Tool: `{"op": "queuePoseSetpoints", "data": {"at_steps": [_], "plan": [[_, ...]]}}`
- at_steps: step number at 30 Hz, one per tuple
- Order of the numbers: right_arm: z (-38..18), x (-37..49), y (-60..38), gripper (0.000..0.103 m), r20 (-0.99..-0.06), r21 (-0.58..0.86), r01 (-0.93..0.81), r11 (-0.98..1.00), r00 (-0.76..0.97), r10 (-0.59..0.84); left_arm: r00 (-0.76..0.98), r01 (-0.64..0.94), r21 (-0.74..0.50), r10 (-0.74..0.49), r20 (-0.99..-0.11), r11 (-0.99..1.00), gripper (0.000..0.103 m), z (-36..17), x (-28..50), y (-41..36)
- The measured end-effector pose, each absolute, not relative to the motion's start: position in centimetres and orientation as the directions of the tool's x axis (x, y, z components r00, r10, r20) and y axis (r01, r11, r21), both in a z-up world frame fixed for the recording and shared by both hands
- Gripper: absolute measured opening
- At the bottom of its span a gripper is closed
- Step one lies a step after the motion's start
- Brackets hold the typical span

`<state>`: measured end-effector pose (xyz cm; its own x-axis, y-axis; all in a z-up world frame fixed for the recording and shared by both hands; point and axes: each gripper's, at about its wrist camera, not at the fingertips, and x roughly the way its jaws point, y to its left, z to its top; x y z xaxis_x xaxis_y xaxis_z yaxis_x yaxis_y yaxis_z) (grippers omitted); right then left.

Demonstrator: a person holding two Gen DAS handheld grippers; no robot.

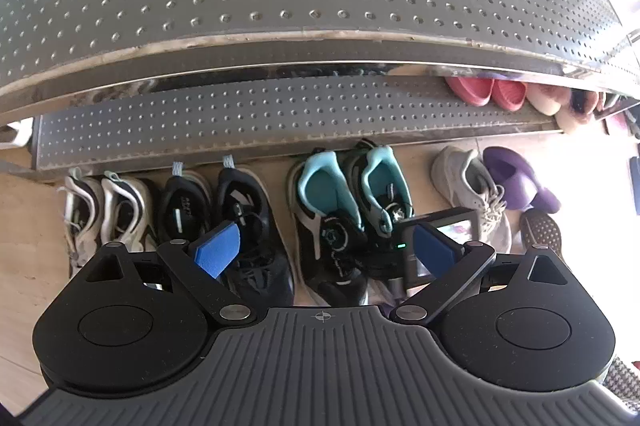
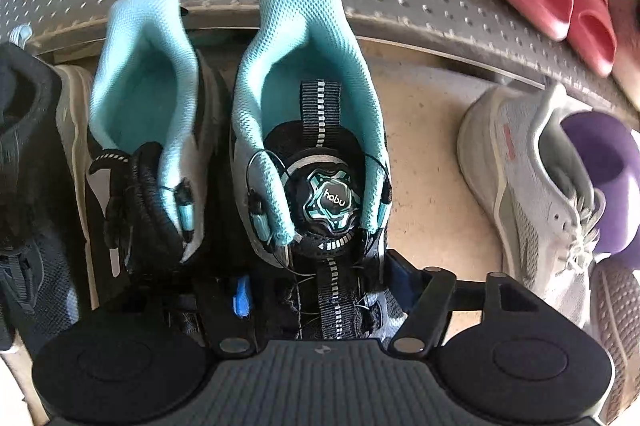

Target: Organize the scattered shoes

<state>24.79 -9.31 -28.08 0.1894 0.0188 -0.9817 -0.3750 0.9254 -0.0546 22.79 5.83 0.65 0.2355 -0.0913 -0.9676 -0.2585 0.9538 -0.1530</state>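
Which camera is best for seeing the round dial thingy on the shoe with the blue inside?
The right wrist view. The dial sits close and centred there, with its star shape and lettering sharp. In the left wrist view the same dial is tiny and dim among the laces, with no detail.

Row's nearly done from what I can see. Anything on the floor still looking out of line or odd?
Yes, at the right end. The grey-white sneaker lies angled, with no visible mate beside it, crowded by a purple slipper and an upturned dark sole. The white pair, black pair and teal-lined pair sit parallel.
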Motion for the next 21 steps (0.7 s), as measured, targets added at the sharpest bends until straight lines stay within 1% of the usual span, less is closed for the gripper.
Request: {"op": "queuePoseSetpoints", "data": {"at_steps": [1, 3, 6, 9, 12, 16, 19, 21], "plan": [[-27.4, 25.0, -9.5, 0.081, -0.985, -0.034, -0.376, 0.926, 0.170, 0.033, 0.236, -0.258, -0.150, -0.088, -0.968, 0.954, 0.097, 0.7, 22.8, 5.8], [-25.9, 24.6, -10.1, 0.087, -0.985, -0.038, -0.392, 0.919, 0.170, 0.031, 0.243, -0.252, -0.148, -0.085, -0.966, 0.956, 0.097, 1.0, 22.7, 5.9], [-22.8, 22.9, -12.0, 0.088, -0.985, -0.054, -0.399, 0.915, 0.173, 0.017, 0.250, -0.229, -0.128, -0.068, -0.966, 0.965, 0.097, 1.2, 22.4, 5.7], [-20.4, 20.7, -14.9, 0.088, -0.995, -0.028, -0.321, 0.947, 0.096, 0.003, 0.237, -0.200, -0.101, -0.052, -0.970, 0.975, 0.097, 1.0, 21.9, 5.0], [-16.8, 18.8, -18.8, 0.088, -0.997, 0.045, -0.205, 0.978, 0.050, 0.057, 0.195, -0.165, -0.109, -0.076, -0.978, 0.980, 0.097, 0.0, 21.1, 3.6], [-10.1, 15.4, -24.4, 0.092, -0.987, 0.096, -0.078, 0.992, 0.124, 0.105, 0.132, -0.110, -0.116, -0.101, -0.986, 0.987, 0.097, -1.9, 19.8, 1.0], [-6.6, 13.8, -28.8, 0.094, -0.973, 0.125, 0.014, 0.992, 0.200, 0.119, 0.079, -0.065, -0.081, -0.076, -0.994, 0.995, 0.097, -4.2, 18.9, -1.0], [-5.7, 13.2, -31.2, 0.095, -0.959, 0.152, 0.069, 0.986, 0.253, 0.130, 0.013, -0.056, -0.059, -0.058, -0.998, 0.997, 0.096, -6.2, 17.4, -2.5]]}}
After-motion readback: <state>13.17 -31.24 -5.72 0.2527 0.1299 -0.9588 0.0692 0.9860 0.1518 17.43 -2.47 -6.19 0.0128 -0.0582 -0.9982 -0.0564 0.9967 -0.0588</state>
